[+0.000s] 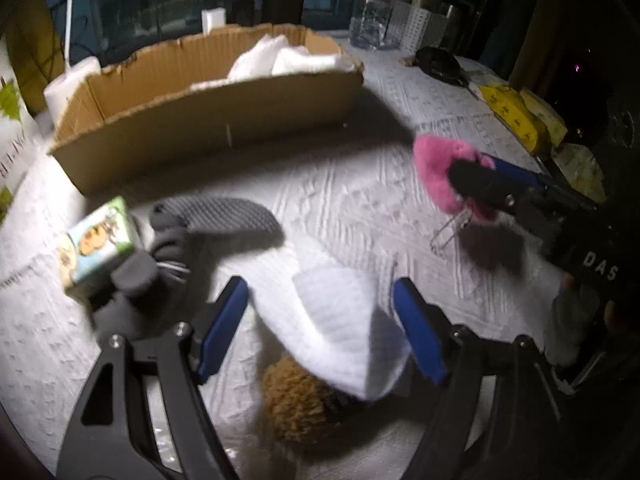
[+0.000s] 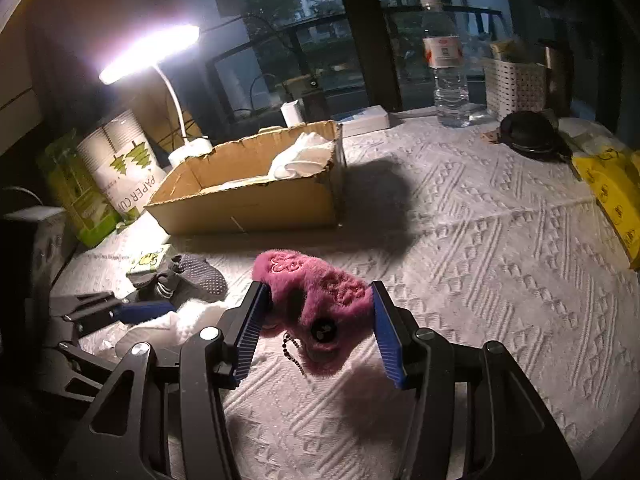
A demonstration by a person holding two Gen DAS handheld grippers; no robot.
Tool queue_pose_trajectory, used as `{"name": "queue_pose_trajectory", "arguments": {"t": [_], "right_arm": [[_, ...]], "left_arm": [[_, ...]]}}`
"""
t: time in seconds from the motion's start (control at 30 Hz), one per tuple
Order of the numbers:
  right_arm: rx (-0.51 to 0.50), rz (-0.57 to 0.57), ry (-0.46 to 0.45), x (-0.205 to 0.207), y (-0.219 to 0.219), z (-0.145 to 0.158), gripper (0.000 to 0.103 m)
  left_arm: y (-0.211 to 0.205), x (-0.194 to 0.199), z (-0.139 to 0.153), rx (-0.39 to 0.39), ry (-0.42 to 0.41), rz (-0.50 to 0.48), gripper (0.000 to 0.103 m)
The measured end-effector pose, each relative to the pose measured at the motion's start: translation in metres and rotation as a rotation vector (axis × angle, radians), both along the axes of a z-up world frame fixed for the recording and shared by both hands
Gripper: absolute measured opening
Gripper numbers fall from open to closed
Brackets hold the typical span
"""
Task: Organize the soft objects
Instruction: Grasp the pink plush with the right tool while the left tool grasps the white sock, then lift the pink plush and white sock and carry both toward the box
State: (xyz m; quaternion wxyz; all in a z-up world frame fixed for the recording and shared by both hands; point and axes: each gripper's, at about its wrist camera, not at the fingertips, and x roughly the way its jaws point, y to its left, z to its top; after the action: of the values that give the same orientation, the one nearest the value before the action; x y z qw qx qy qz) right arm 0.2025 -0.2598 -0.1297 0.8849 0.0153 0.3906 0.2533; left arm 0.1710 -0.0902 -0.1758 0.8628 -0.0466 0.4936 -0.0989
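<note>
My right gripper [image 2: 318, 322] had clamped the pink plush [image 2: 316, 304] off the tabletop [image 2: 480, 240]; its dangling chain [image 2: 292, 350] might have snagged. My left gripper [image 1: 320, 332] stood released astride the white sock [image 1: 340, 328], seemingly not pinching, so the sock could have slipped.

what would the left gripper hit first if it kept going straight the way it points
Most likely the white sock lying between the open fingers of the left gripper, with the tablecloth under it; depth is hard to judge.

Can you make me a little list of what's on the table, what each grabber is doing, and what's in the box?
left gripper: open, over a white sock
right gripper: shut on the pink fluffy toy, lifted off the table
cardboard box: open, white cloth inside
still on the tablecloth: grey sock, brown fuzzy thing, small picture carton
</note>
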Motion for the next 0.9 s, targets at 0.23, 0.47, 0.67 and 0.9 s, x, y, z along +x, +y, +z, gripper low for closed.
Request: {"name": "queue_pose_trajectory", "arguments": {"t": [0.23, 0.47, 0.67, 0.9], "right_arm": [[0.004, -0.025, -0.01, -0.001, -0.011, 0.004, 0.054], [0.002, -0.021, -0.029, -0.004, -0.007, 0.01, 0.055], [-0.002, -0.015, -0.045, -0.004, -0.002, 0.019, 0.055], [-0.007, -0.005, -0.063, -0.004, 0.004, 0.029, 0.055]], "left_arm": [[0.005, -0.001, 0.002, -0.051, -0.002, -0.021, 0.045], [0.009, -0.007, 0.019, -0.086, -0.061, -0.032, 0.021], [0.015, -0.011, 0.036, -0.112, -0.109, -0.039, 0.018], [0.025, -0.014, 0.055, -0.129, -0.169, -0.027, 0.018]]}}
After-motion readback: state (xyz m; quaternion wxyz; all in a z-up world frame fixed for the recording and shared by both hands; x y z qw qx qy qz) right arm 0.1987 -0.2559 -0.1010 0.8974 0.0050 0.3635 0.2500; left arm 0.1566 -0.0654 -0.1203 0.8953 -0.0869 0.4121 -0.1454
